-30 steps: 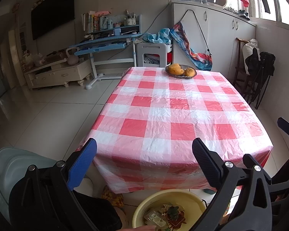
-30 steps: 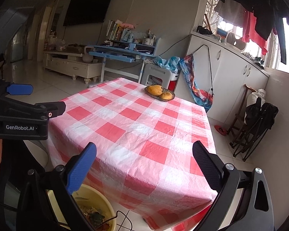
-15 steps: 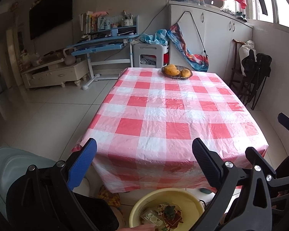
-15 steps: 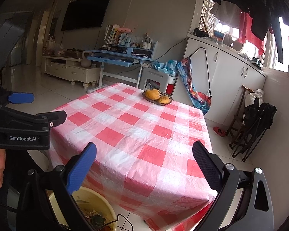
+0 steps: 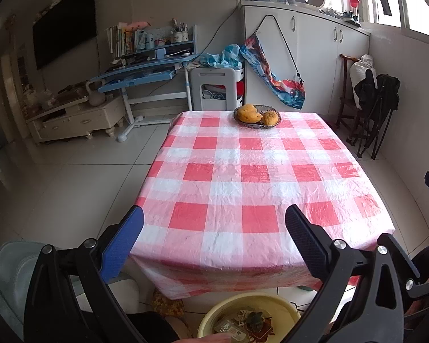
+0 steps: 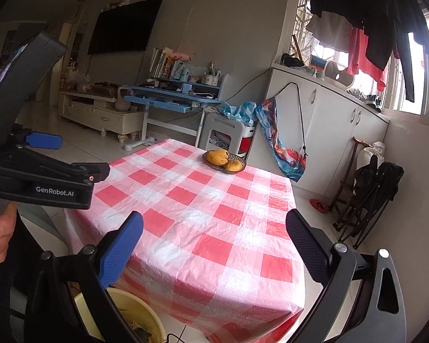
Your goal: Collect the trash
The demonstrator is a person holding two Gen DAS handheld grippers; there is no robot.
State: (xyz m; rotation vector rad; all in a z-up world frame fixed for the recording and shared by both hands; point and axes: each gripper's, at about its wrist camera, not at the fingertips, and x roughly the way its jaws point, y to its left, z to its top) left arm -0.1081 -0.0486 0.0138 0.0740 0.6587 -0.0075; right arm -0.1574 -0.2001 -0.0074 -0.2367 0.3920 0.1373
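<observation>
A: Over the last second the left view has lifted. More of the counter point(image 5: 243, 177) shows, and the basin point(image 5: 251, 314) has slid to the frame's 6 o'clock edge.

B: And the trash point(image 5: 248, 321)?

A: It lies inside that yellow basin, on the floor below the counter's near edge. A bit of a hand point(image 5: 214, 338) shows at the rim (too little to say what it does).

B: The tools?

A: The left tool point(image 5: 214, 240) stands wide, nothing between its fingers. The right tool point(image 6: 214, 243) is wide and empty too, with the basin at its 7 o'clock.

B: Anything left on the cloth?

A: Only a fruit bowl point(image 5: 256, 115) at the far end, about 12 o'clock in the left view. No litter shows on the checks.

B: So what does the rise mean?

A: Most likely the collecting is done, or close to it: both tools have backed up and away from the basin, and neither carries anything. Scraps under the counter, if any, are hidden.
</observation>
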